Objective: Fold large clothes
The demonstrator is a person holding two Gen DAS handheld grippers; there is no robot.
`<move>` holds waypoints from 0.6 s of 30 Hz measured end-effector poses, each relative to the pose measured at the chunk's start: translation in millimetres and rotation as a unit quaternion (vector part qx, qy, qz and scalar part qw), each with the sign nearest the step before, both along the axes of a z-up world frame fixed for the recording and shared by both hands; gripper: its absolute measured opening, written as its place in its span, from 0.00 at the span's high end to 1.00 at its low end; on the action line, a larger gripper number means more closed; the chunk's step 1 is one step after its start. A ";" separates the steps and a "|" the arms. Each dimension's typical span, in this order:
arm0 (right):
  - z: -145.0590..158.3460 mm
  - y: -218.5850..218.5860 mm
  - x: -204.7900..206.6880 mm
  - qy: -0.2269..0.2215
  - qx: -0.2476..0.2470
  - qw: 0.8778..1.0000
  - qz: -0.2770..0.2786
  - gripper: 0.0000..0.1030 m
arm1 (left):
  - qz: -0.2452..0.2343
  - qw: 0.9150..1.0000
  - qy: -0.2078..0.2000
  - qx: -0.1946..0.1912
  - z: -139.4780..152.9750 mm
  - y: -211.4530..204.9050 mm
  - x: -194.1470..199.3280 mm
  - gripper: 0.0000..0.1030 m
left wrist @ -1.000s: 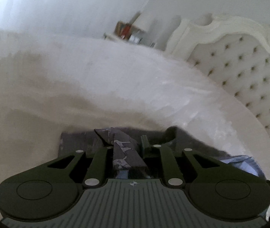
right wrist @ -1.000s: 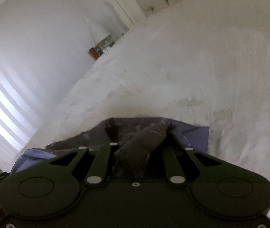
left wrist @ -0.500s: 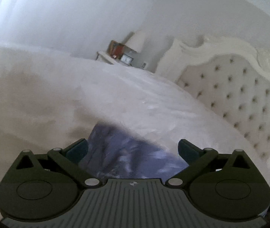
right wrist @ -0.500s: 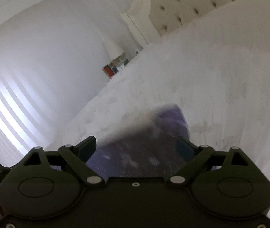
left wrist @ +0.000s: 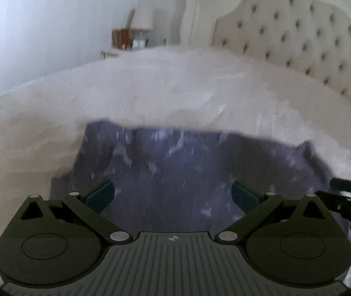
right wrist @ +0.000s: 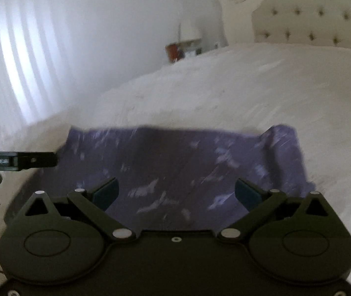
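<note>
While my left gripper (left wrist: 173, 192) and right gripper (right wrist: 176, 191) hang over the purple garment (right wrist: 180, 162), both sets of fingers have just been opening; they now gape wide, gripping nothing. It lies flat on the white bed (right wrist: 237, 86), headboard (left wrist: 298, 37) at two o'clock.

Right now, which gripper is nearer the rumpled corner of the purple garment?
Right. The right gripper sits just short of the rumpled corner; the left gripper is by the purple garment's opposite end. Both jaws have just been opening, with nothing gripped between them.
</note>
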State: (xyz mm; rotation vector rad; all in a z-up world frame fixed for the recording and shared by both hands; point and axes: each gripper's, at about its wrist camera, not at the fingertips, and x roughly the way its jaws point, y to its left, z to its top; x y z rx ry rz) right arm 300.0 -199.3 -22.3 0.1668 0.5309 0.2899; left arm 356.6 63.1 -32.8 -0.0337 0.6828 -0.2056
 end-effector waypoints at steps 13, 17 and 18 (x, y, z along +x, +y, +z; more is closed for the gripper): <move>-46.0 -2.2 61.4 0.056 -0.070 0.994 -0.060 0.01 | 0.024 0.997 0.058 0.047 -54.7 13.9 50.4 0.00; -57.4 -19.5 78.5 0.067 -0.055 0.992 -0.091 0.01 | 0.036 0.997 0.057 0.036 -64.7 23.0 64.6 0.00; -60.4 -22.8 81.1 0.068 -0.049 0.992 -0.097 0.01 | 0.037 0.997 0.057 0.031 -65.4 22.8 65.7 0.00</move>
